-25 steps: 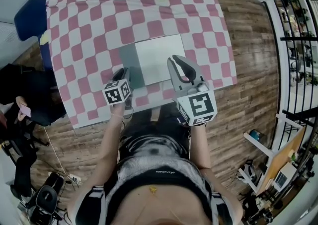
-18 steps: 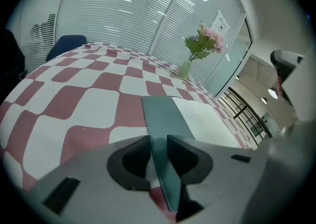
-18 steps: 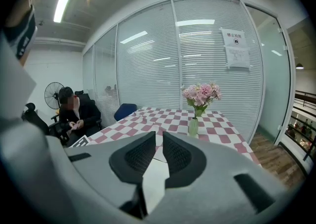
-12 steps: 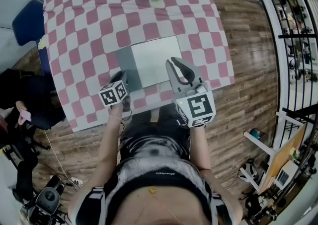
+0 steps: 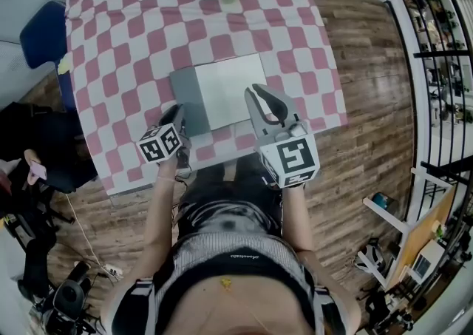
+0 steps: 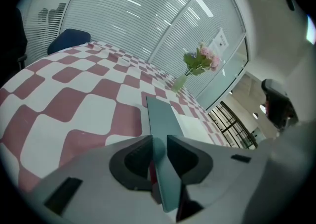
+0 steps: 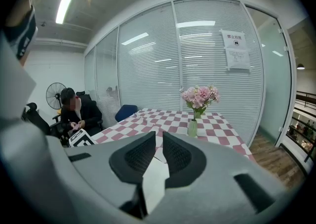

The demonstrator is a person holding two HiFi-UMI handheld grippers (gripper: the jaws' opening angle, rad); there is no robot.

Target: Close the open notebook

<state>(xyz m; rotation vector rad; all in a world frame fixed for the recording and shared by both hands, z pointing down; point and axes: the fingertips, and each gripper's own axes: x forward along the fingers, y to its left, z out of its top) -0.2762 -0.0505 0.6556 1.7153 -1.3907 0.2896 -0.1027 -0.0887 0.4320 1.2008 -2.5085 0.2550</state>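
Looks along the right gripper (image 7: 159,138), jaws a narrow slit apart, with a white page of the notebook (image 7: 154,181) showing through the gap. Beyond, takes in the pink-checked table (image 7: 222,136), a green vase (image 7: 192,128) of pink flowers, a blue chair (image 7: 127,112), and, far left, a seated person (image 7: 79,115) near a fan (image 7: 53,94).

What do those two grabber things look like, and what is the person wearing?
Both the left gripper and the right gripper are grey plastic, with two curved jaws lined by dark ribbed pads. Each carries a white cube printed with black square markers. The arms are bare below a black-and-white striped top.
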